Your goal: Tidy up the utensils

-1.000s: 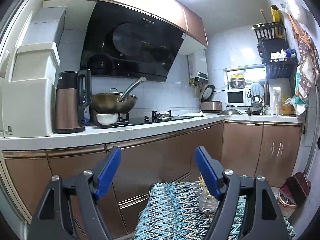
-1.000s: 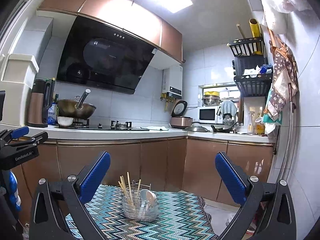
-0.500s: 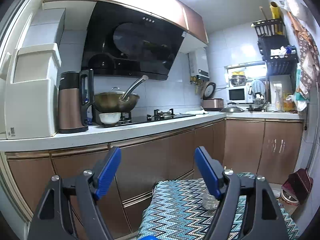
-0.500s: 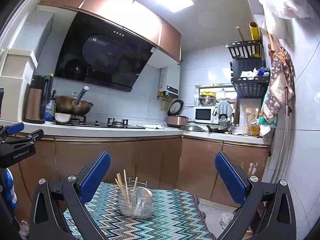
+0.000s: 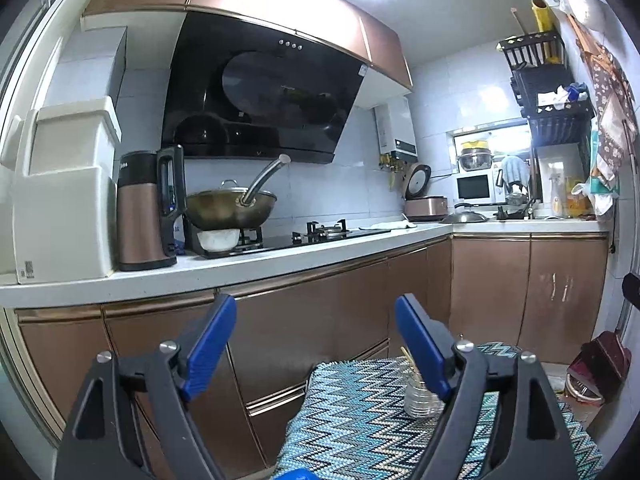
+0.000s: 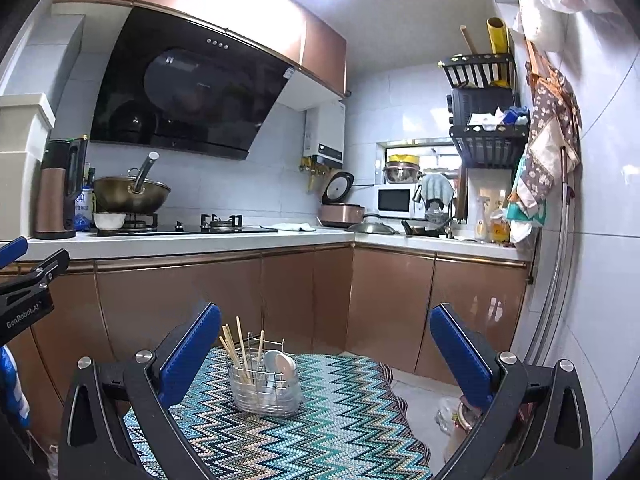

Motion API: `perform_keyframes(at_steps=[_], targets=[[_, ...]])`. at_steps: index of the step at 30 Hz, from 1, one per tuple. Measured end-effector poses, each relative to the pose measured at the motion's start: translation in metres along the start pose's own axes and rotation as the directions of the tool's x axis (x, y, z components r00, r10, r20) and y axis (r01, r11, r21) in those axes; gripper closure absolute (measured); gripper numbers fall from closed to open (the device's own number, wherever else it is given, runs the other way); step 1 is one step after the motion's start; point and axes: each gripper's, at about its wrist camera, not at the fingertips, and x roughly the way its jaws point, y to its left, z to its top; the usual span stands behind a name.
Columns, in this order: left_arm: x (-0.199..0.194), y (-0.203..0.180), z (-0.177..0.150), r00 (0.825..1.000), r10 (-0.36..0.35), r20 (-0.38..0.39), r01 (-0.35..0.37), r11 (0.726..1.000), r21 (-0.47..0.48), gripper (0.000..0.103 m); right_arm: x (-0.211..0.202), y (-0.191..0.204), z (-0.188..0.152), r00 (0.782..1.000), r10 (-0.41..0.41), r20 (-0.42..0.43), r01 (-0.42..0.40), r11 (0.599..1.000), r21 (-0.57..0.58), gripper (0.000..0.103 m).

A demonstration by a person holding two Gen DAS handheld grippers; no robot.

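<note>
Both tools, left [image 5: 316, 344] and right [image 6: 326, 350], gape empty. Caddy [image 6: 264, 390]: light wire; chopsticks [image 6: 236, 346] thin, slippery — pinch mid-shaft.

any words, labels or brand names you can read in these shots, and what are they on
"GenRobot.AI": white print on the black body of the left gripper, at the left edge of the right wrist view.
Blue bottle beside the kettle: printed label, too small to read.
Sticker on the cream bin: too blurred to read.
Range hood and water heater: markings unreadable.
</note>
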Motion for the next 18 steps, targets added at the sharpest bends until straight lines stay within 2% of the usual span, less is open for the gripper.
perform_keyframes(at_steps=[7, 18], targets=[[0.003, 0.007, -0.003, 1.0, -0.011, -0.006, 0.011, 1.0, -0.029, 0.022, 0.006, 0.008, -0.003, 1.0, 0.027, -0.012, -0.027, 1.0, -0.014, 0.0], [0.015, 0.001, -0.011, 0.999, -0.01, -0.034, 0.01, 1.0, 0.0, 0.022, 0.03, 0.015, -0.011, 0.995, 0.077, -0.06, -0.079, 0.997, -0.024, 0.0]])
